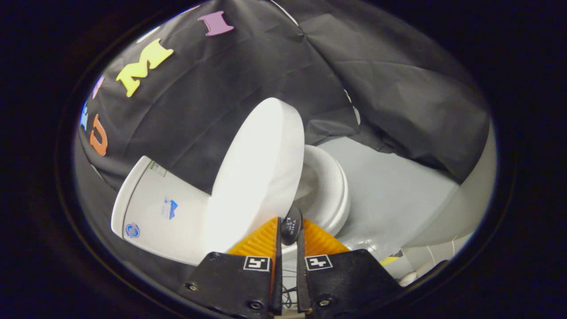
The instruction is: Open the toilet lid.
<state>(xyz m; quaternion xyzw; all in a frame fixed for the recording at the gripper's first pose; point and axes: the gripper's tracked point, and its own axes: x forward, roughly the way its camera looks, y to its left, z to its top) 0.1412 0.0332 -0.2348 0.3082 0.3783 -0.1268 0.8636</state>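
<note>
The lid [259, 177] is standing partly raised, tilted up off the seat [330, 195], with the tank [155, 206] behind it. It looks like stiff, smooth plastic, probably light but slippery, pivoting on a hinge at the back; the free front rim is the best place to hold. A small dark tab [291, 226] is sitting at that rim, and the claw [289, 232] is closing its orange fingers [261, 241] on it, both pads seemingly pressing. Grey floor [398, 190] is lying beyond.
</note>
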